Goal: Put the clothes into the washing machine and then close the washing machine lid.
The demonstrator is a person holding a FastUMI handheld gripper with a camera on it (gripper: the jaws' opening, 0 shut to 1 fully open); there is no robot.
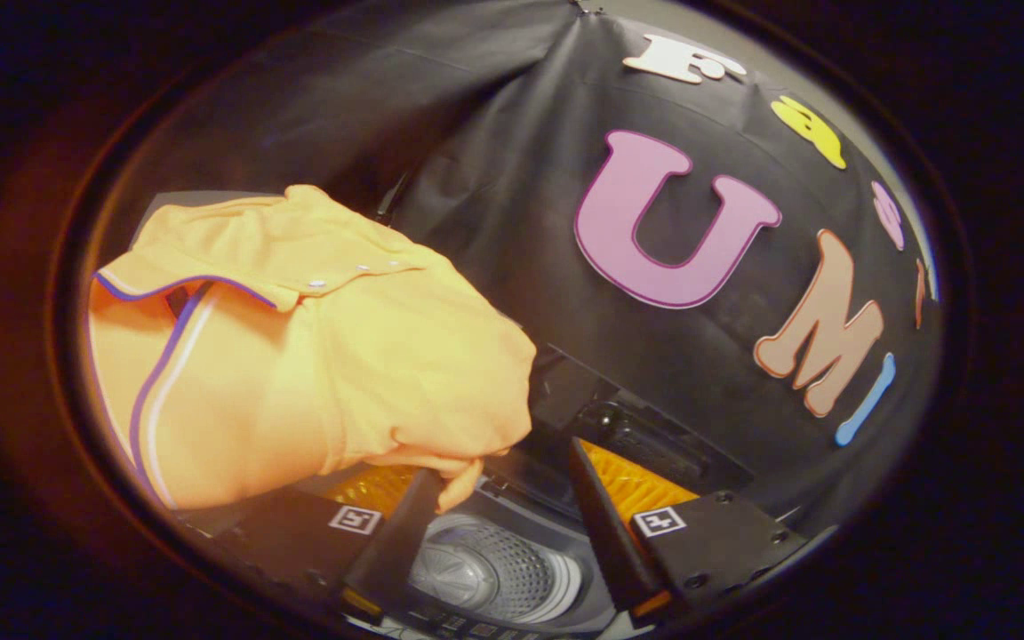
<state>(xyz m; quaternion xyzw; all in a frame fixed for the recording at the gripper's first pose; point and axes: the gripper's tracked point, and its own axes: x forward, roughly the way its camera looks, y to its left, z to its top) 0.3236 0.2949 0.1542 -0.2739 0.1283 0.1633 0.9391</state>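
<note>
Holding our jaws [503,480] apart, we see an orange shirt [299,356] draped on the left finger [388,542], not clamped; the washer drum [499,569] lies open below, between the fingers; black cloth wall [494,178] beyond.

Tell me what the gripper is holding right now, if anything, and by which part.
Apparently nothing. The gripper is open, fingers apart above the washing machine drum. The orange shirt drapes over the left finger; only a fold of its edge hangs there, unpinched.

Tongs [505,471] parted, fingers spread wide, tips pointing forward and down
</note>
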